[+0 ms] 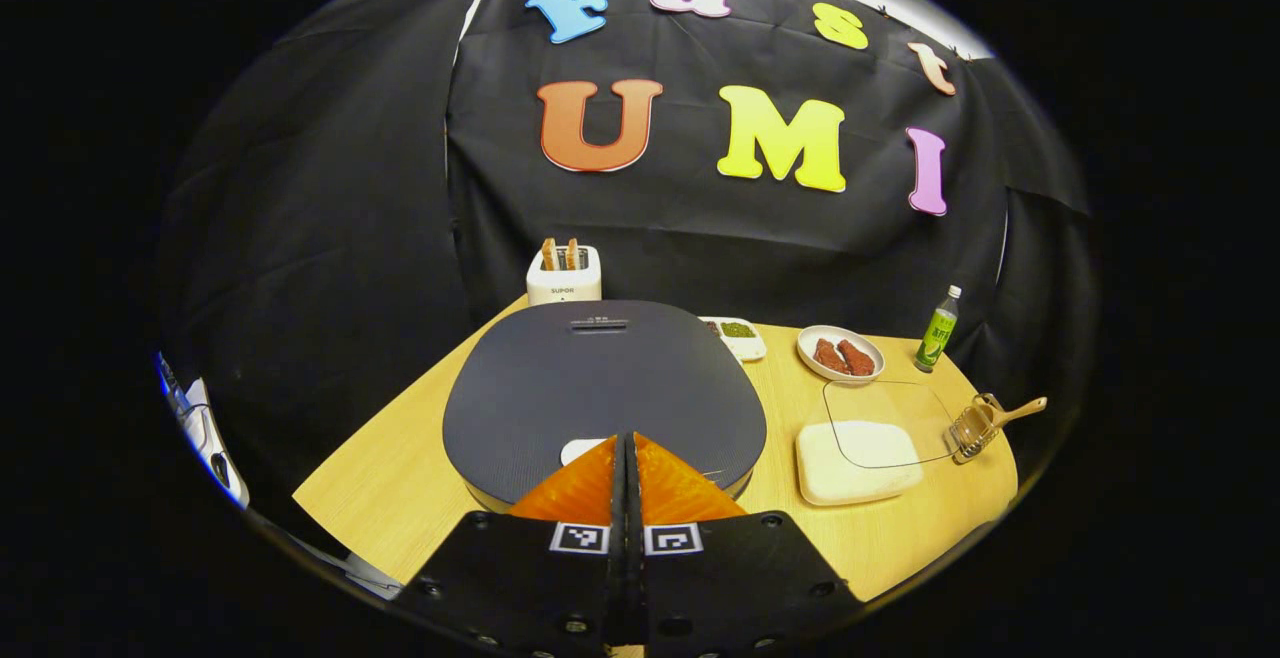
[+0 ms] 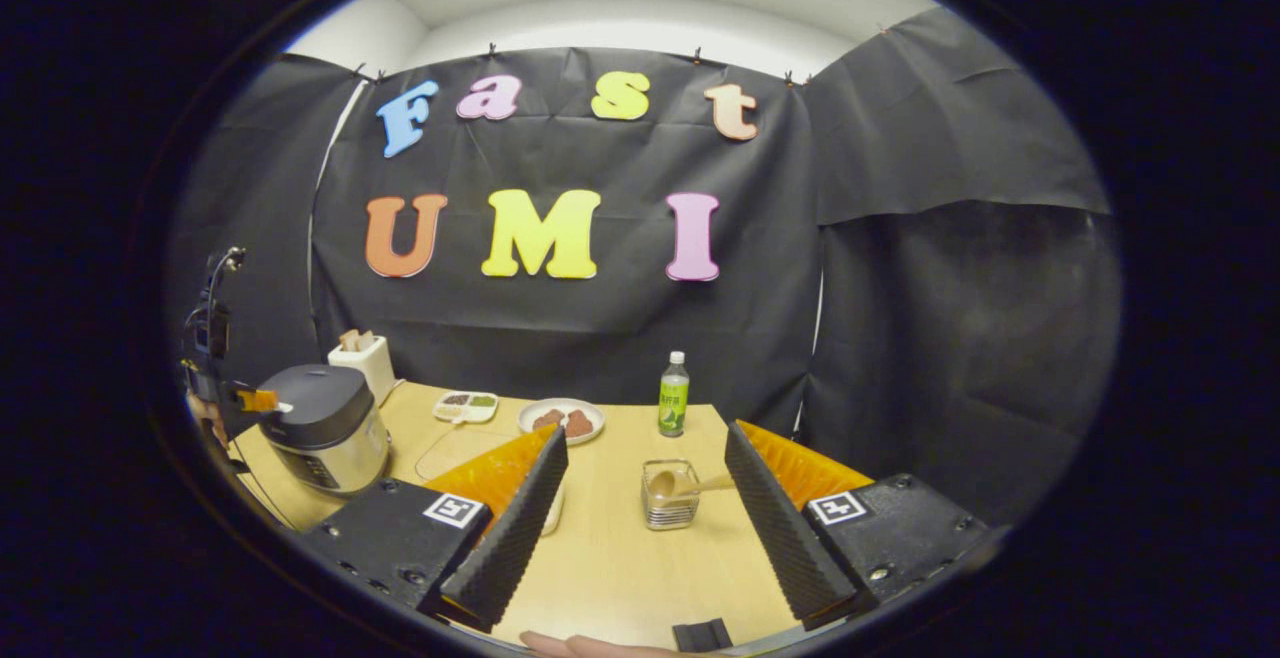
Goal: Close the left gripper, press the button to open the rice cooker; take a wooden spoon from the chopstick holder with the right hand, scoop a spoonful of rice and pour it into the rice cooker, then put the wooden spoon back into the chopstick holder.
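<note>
Your left hand-held gripper (image 1: pixel 627 453) is closed, tips over the pale button (image 1: pixel 580 450) on the rice cooker's (image 1: pixel 600 378) dark, shut lid. Your right hand-held gripper (image 2: pixel 645 448) gapes open, facing the wooden spoon (image 2: pixel 680 484) in its clear chopstick holder (image 2: pixel 669 510).

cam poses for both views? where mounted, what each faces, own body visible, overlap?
Left gripper view: rides the left claw, shut, just above the rice cooker lid, facing the back wall.
Right gripper view: rides the open right claw, aimed at the chopstick holder with its wooden spoon; the left claw shows farther off.
Shared: rice cooker, holder, spoon.
</note>
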